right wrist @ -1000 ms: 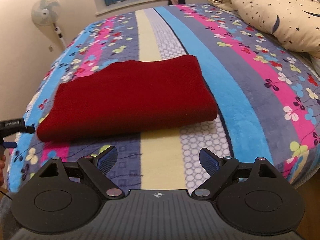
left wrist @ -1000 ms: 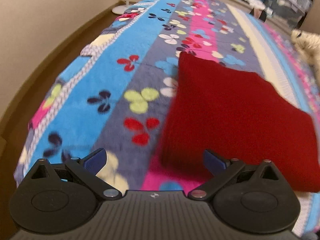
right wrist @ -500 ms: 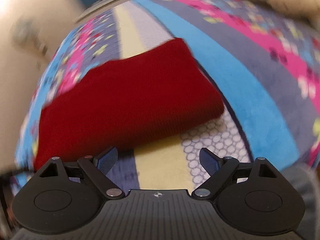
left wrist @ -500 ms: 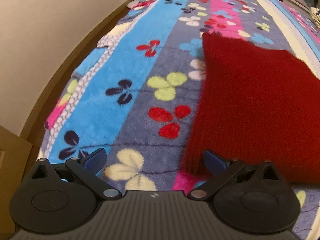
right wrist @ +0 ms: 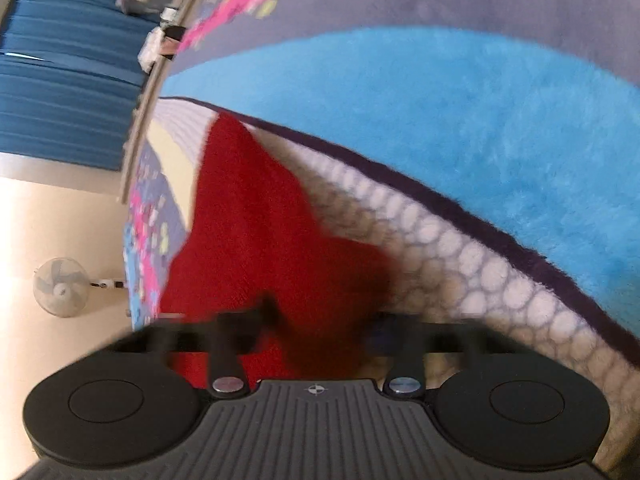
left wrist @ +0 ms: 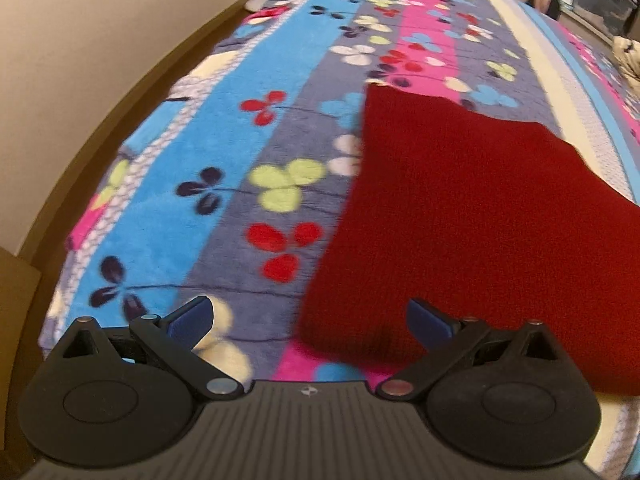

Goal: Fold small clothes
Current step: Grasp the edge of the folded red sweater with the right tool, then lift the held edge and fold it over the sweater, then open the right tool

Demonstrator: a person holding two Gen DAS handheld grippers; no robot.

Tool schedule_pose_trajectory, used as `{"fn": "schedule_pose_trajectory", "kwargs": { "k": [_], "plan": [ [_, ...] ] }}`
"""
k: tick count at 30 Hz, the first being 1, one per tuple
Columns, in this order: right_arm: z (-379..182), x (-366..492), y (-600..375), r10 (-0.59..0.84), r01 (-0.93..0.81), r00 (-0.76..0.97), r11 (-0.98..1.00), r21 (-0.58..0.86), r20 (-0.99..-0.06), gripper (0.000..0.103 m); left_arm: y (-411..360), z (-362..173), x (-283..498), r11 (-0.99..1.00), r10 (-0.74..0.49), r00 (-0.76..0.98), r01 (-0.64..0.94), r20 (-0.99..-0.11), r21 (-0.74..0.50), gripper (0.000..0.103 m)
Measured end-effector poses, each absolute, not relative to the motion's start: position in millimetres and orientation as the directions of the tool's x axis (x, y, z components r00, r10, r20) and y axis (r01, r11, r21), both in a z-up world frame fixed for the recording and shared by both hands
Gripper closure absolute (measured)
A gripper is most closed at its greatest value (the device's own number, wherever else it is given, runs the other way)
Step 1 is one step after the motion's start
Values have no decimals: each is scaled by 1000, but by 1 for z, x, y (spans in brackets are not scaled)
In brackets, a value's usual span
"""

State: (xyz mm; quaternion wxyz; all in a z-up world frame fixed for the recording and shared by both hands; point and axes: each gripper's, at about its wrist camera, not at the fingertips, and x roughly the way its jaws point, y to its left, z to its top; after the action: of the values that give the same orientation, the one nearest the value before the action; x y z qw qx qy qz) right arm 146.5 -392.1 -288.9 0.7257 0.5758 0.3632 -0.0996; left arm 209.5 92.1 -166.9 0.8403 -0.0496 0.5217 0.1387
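Your right gripper is rolled sideways, fingers pinched on a corner of the red cloth lying folded on the flowered blanket. Left gripper hangs wide over the near corner: clamp it, then lift both corners level for the fold

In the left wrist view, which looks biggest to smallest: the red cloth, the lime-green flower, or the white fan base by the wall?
1. Red cloth, by far.
2. Lime-green flower.
3. Fan base, though it lies much farther from the camera, so its small look proves little.
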Motion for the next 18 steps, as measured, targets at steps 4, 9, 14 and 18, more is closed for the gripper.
{"fn": "schedule_pose_trajectory", "kwargs": {
  "k": [4, 9, 14, 18],
  "plan": [
    [-274, 147, -388, 257, 518, 736, 383, 765, -627, 78, 55, -169, 219, 977, 166, 452, -195, -877, 85, 0],
    [-281, 159, -389, 230, 591, 669, 411, 694, -707, 78, 48, -191, 229, 964, 243, 412, -200, -878, 173, 0],
    [-263, 178, -372, 154, 632, 602, 507, 586, -783, 79, 118, -166, 200, 924, 273, 450, -367, -851, 102, 0],
    [-208, 208, -328, -37, 619, 577, 672, 407, -816, 86, 166, -183, 196, 888, 360, 370, -417, -856, 194, 0]
  ]
}}
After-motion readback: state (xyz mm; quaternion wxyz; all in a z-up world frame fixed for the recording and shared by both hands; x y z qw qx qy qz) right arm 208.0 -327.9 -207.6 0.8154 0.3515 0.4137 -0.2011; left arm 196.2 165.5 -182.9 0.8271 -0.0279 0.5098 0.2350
